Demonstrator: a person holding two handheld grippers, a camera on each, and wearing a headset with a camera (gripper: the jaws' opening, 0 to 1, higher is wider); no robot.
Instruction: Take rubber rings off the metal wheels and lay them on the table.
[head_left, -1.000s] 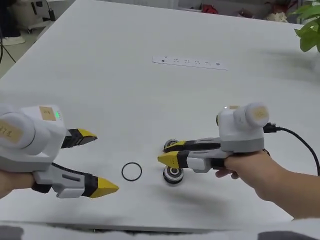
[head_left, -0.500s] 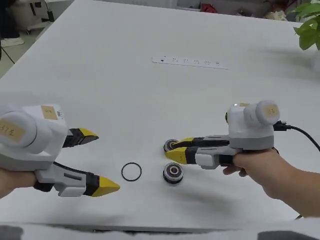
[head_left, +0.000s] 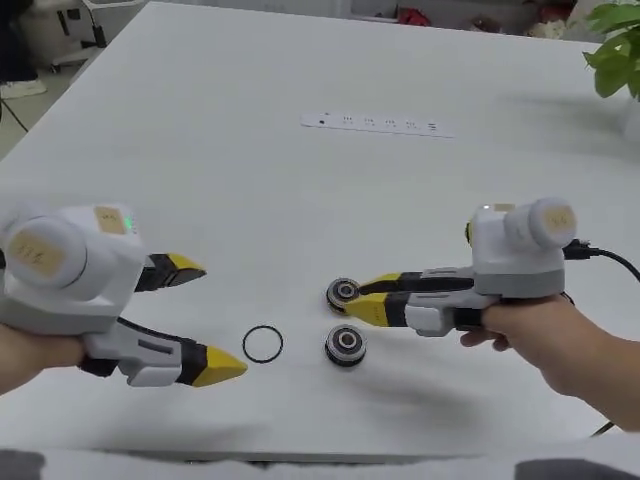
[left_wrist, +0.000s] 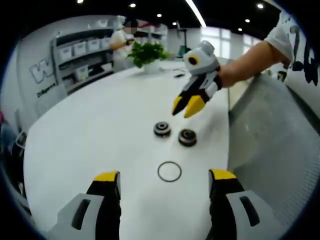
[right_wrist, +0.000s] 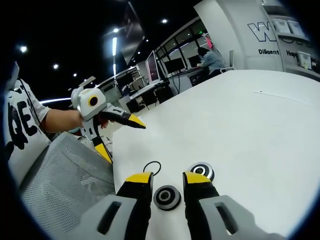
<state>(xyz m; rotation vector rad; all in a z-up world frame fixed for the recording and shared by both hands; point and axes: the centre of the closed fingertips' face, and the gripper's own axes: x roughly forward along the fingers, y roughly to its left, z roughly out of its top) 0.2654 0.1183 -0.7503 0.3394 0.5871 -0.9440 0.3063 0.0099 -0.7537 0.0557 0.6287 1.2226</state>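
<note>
Over the white table (head_left: 300, 200), the right gripper (head_left: 362, 295) is backing toward the right of the head view. A second ago its yellow tips were sitting over the far wheel (head_left: 343, 292) and the near wheel (head_left: 345, 346). Its jaws are standing a little apart and carrying nothing. The left gripper (head_left: 215, 317) is keeping almost the same place at lower left, jaws spread wide and empty. Both metal wheels are now lying uncovered at lower centre, the far one just off the right gripper's tips and the near one below it. One rubber ring (head_left: 245, 343) is lying flat on the table left of the near wheel, unmoved. This is suggesting that one ring is off and the grippers are regrouping for the next wheel. The head view is showing a power strip (head_left: 375, 125) at upper centre. The left gripper view is placing the ring straight ahead between its own jaws, with the wheels beyond. The right gripper view is framing one wheel between its jaw tips. Whether either wheel is still wearing a ring cannot be told.
</note>
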